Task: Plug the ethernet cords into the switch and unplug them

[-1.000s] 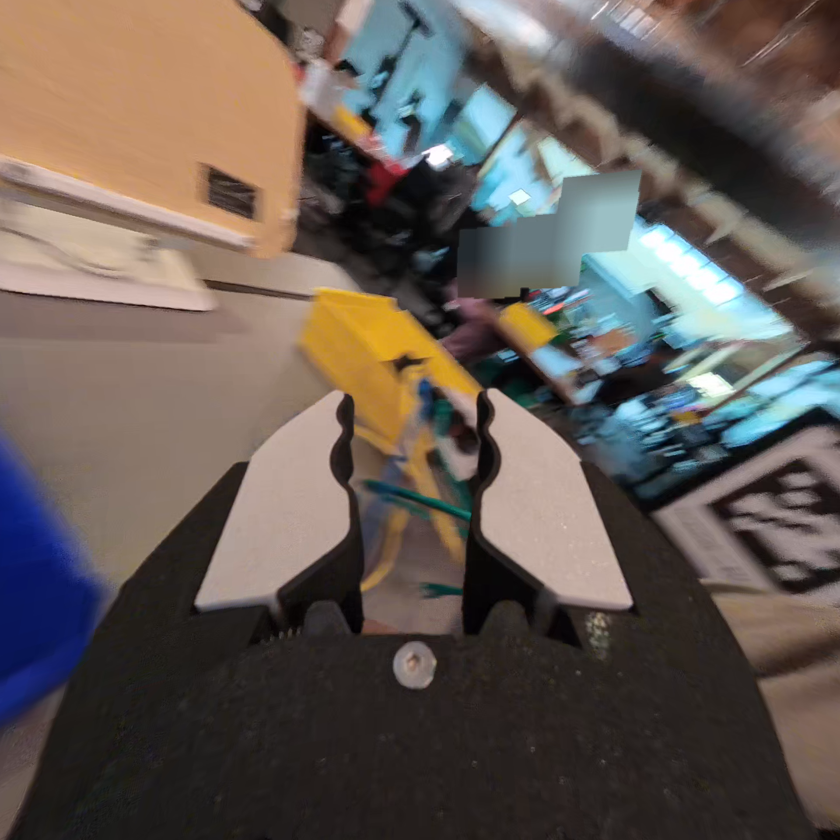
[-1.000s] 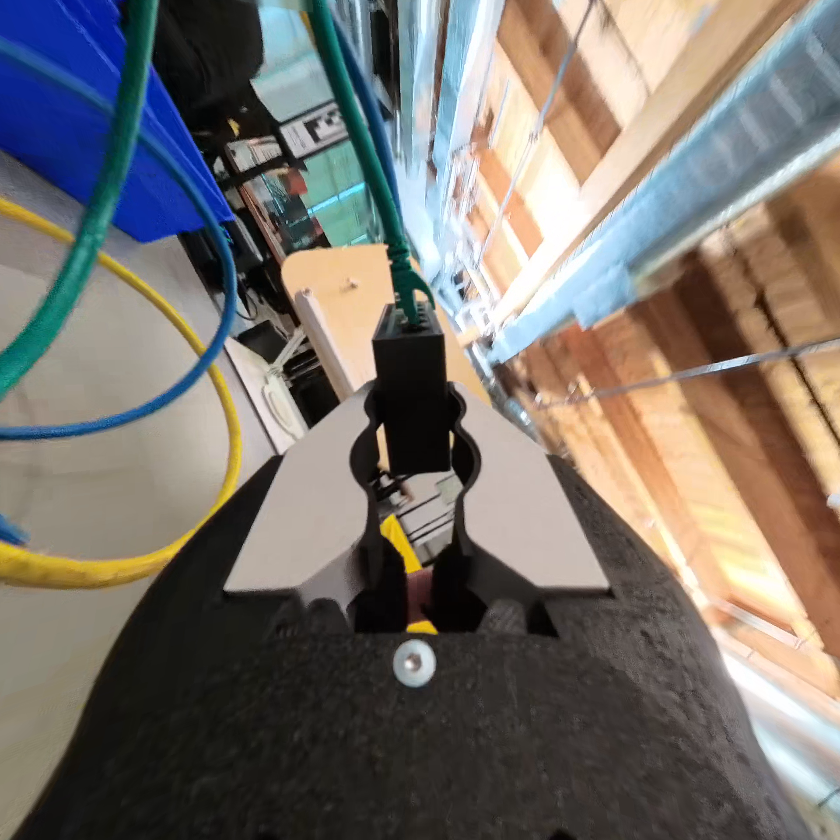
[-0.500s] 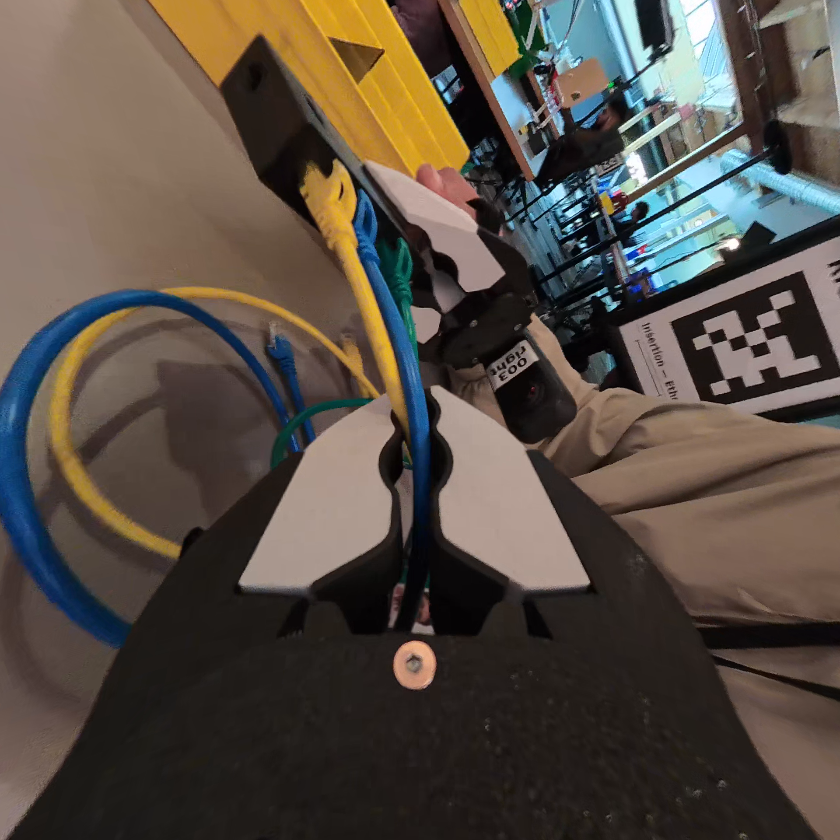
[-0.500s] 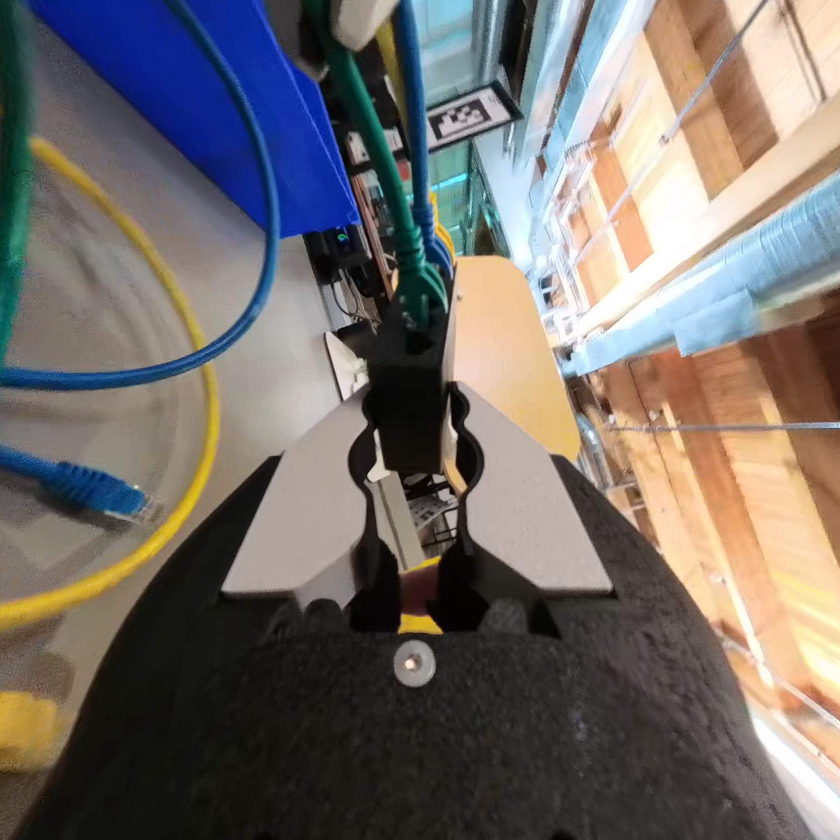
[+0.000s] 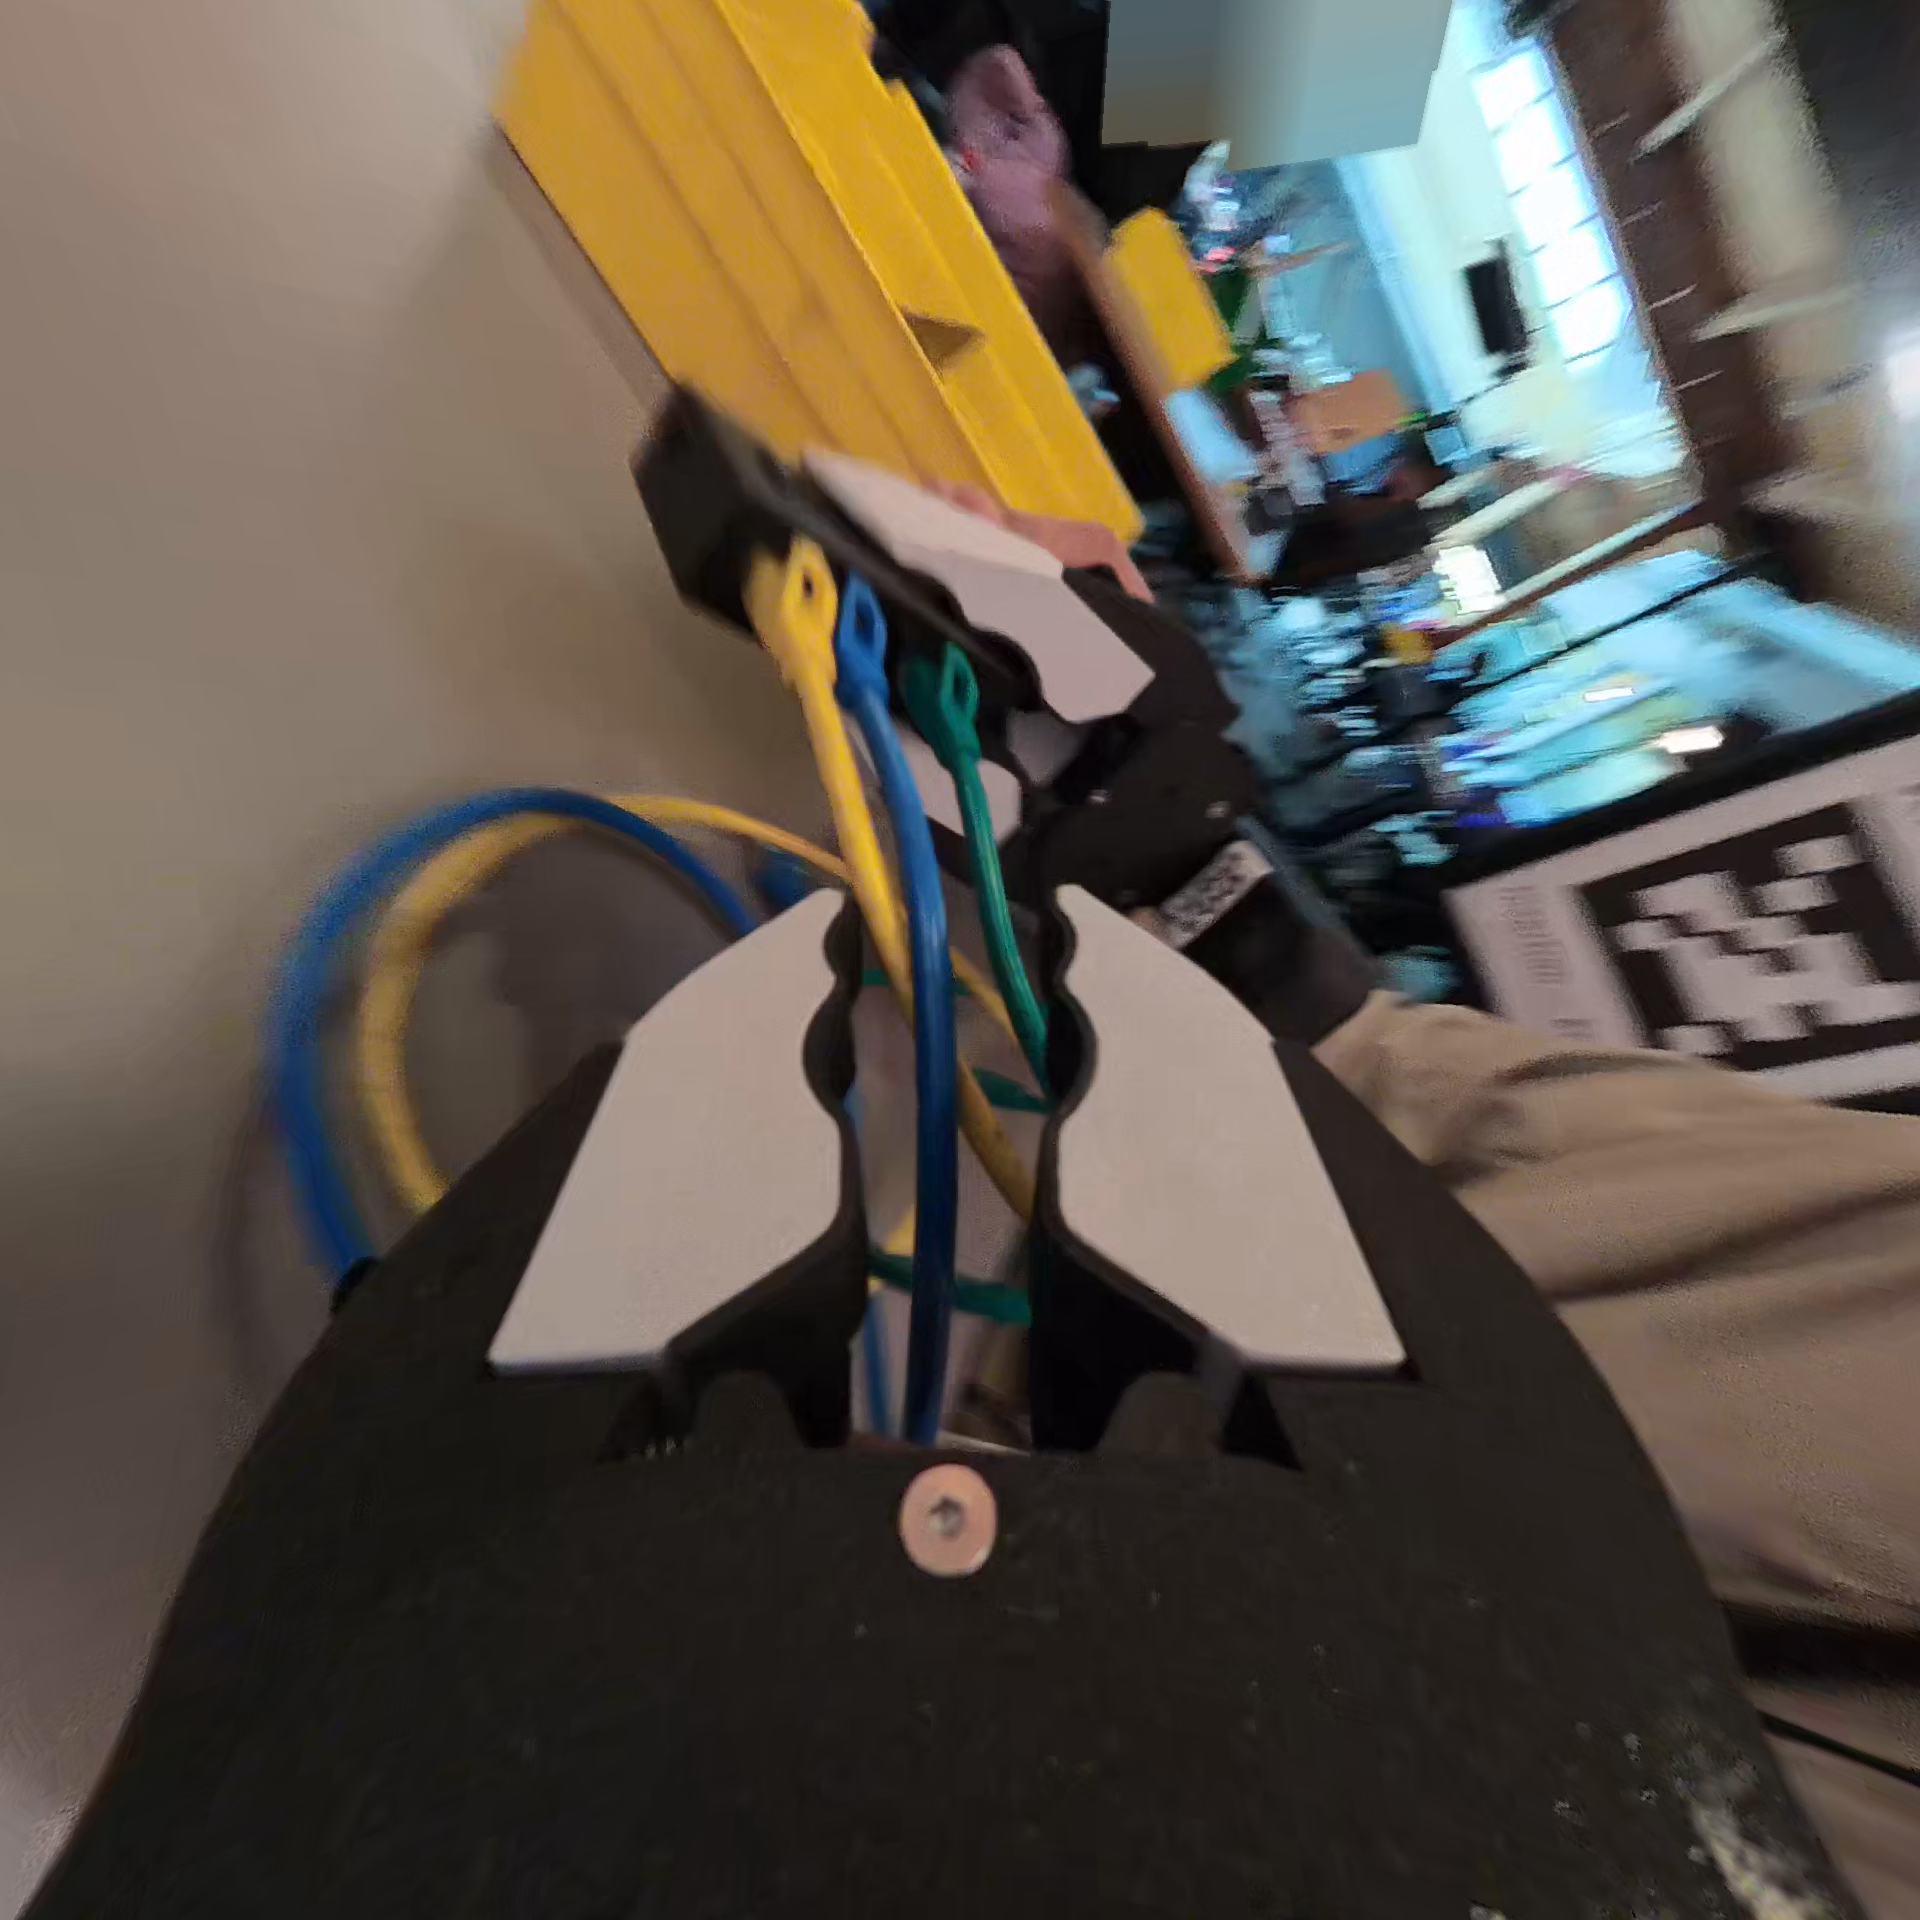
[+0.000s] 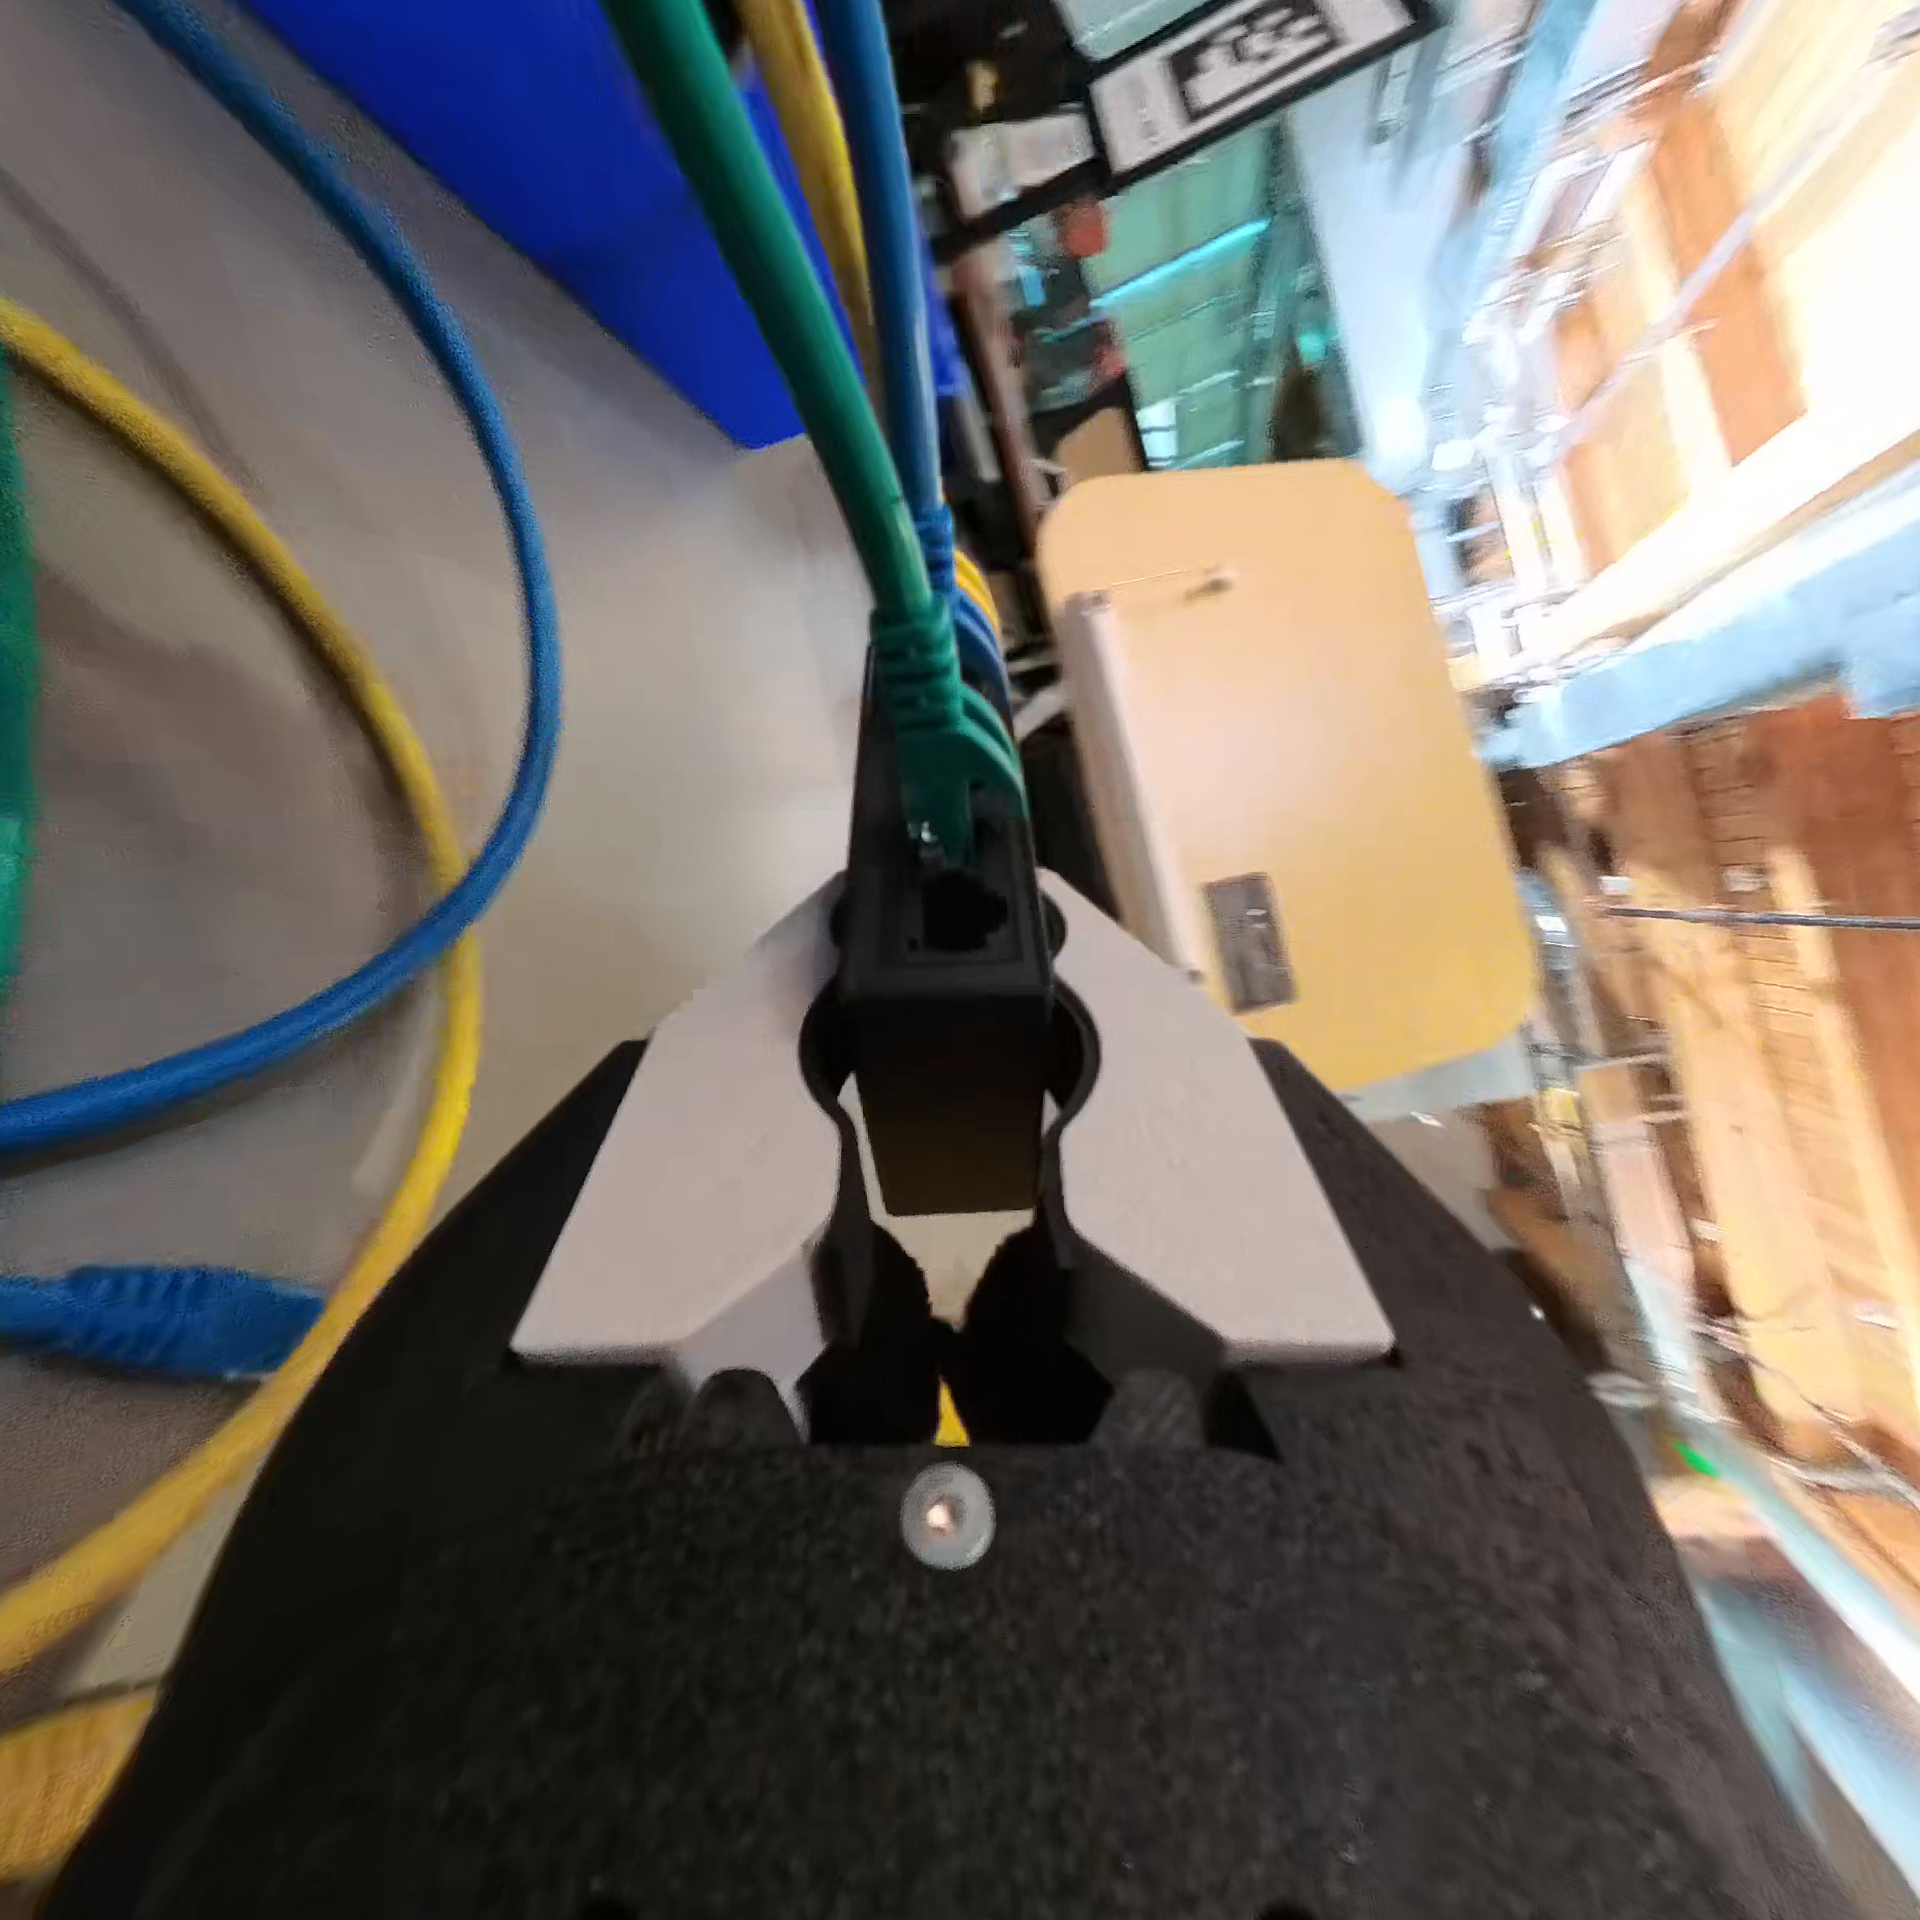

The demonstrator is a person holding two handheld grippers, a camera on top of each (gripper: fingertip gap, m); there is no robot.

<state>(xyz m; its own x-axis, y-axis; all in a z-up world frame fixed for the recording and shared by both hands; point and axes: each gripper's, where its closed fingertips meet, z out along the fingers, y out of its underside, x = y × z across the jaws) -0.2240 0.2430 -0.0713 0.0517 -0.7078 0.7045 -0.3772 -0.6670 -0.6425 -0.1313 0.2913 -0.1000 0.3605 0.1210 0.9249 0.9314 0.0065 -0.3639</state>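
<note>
My right gripper is shut on the black switch and holds it above the table. A green cord's plug sits in a port, with blue and yellow plugs behind it; one port nearest me is empty. In the left wrist view the switch carries the yellow plug, blue plug and green plug, held by the right gripper. My left gripper is open; the three cords run between its fingers, the blue cord in the middle.
A yellow bin stands behind the switch. A blue bin is at the table's far side. Loops of blue cord and yellow cord lie on the grey table, with a loose blue plug. A person's tan sleeve is at right.
My left gripper swung in onto the cords and closed on the blue cord half a second ago; now its fingers have spread apart. The right gripper kept hold of the switch.
</note>
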